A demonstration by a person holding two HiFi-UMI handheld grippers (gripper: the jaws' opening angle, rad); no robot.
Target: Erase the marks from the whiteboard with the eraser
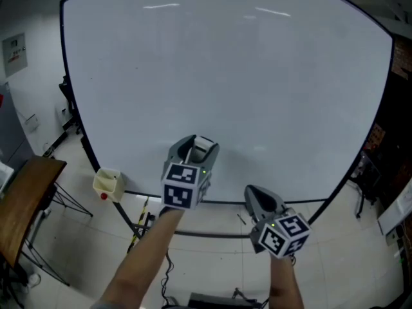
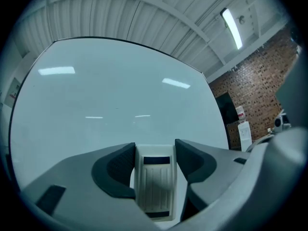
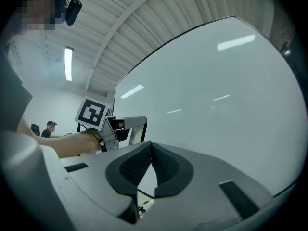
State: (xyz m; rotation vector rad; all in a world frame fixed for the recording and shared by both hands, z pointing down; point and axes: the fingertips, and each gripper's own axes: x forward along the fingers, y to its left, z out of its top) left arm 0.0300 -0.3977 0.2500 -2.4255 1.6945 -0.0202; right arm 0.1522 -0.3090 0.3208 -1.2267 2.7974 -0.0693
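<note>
A large whiteboard [image 1: 225, 76] fills the head view; its surface looks white with no marks that I can make out. My left gripper [image 1: 196, 148] is shut on a white eraser [image 1: 204, 149] near the board's lower middle; in the left gripper view the eraser [image 2: 155, 177] sits clamped between the dark pads, facing the whiteboard [image 2: 110, 95]. My right gripper [image 1: 257, 201] hangs lower right, just under the board's bottom edge, shut with nothing in it. The right gripper view shows its pads [image 3: 166, 170] meeting at the tips and the left gripper [image 3: 122, 129] beside the whiteboard [image 3: 211, 100].
A small cream holder [image 1: 108, 183] with a red marker hangs at the board's lower left. A wooden table [image 1: 22, 198] stands at the left. The board's stand and floor cables [image 1: 145, 221] lie below. A brick wall [image 2: 260, 81] is to the right.
</note>
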